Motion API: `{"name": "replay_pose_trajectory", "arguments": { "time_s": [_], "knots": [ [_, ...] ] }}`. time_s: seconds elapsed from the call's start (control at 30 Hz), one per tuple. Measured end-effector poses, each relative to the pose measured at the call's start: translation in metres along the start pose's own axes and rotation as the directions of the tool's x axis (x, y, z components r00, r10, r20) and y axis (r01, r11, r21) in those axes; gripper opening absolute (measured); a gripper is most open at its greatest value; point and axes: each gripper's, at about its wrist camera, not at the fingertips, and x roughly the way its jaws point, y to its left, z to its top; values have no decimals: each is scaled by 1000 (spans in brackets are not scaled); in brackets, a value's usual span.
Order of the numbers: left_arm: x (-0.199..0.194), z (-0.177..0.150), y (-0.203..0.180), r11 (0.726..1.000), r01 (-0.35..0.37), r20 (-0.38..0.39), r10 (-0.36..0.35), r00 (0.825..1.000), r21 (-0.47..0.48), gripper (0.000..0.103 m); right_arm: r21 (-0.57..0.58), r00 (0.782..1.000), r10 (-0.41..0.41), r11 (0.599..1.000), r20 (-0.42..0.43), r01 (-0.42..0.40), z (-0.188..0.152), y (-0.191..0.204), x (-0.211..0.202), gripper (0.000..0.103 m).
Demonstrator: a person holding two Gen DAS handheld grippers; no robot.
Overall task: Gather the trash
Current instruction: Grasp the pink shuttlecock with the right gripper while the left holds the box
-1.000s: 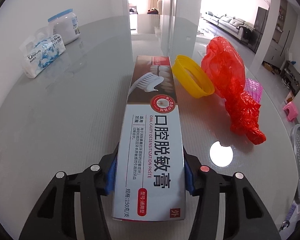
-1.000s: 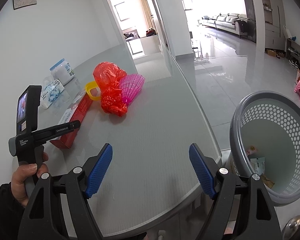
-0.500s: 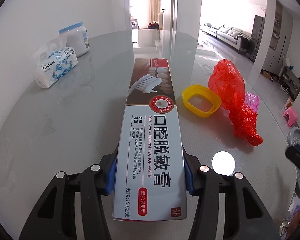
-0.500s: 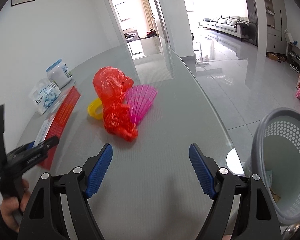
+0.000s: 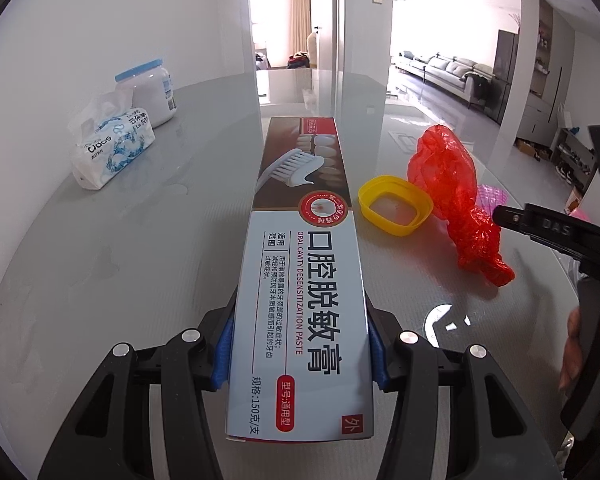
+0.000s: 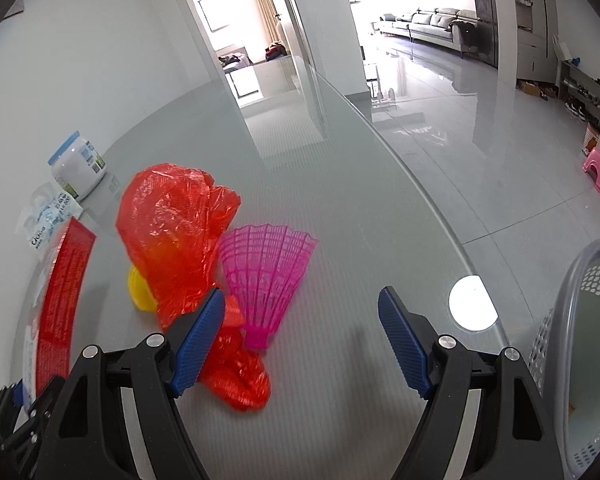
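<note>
Toothpaste box [image 5: 300,280], the landmark: long carton, near end clamped between the blue pads of the left gripper [image 5: 300,354], far end reaching out over the glass table [image 5: 120,240].

Left of the box: tissue pack [image 5: 110,148] and white jar [image 5: 148,94], well apart from it, likely not trash.

Right of the box: yellow lid [image 5: 396,210] just beside it; red plastic bag [image 6: 176,236] touching the lid; pink shuttlecock skirt [image 6: 266,272] against the bag.

Farther right: right gripper [image 6: 300,336], jaws apart and empty, hovering over the bag's tail.

Far right, off the table edge: grey basket [image 6: 576,280].

Risk: the carton, gripped at one end, may be swinging or slipping; the loose bag may be dragging the lid or shuttlecock off the table.
</note>
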Motion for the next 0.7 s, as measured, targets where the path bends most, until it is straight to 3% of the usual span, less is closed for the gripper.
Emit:
{"name": "replay_pose_trajectory", "arguments": {
  "time_s": [0.3, 0.33, 0.4, 0.7],
  "knots": [
    [2, 1, 3, 1000, 7, -10, -7, 1000, -5, 51, -91, 998, -38, 995, -40, 34, 6, 22, 21, 74],
    [1, 1, 3, 1000, 8, -9, -8, 1000, -4, 51, -104, 999, -43, 994, -33, 39, 5, 24, 21, 67],
    [0, 1, 3, 1000, 10, -7, -10, 1000, -3, 51, -130, 998, -45, 991, -42, 39, 5, 29, 23, 41],
    [-18, 0, -2, 999, 30, 23, -31, 999, 10, 51, -144, 999, -29, 989, 22, 32, -2, 27, -4, 35]
  ]
}}
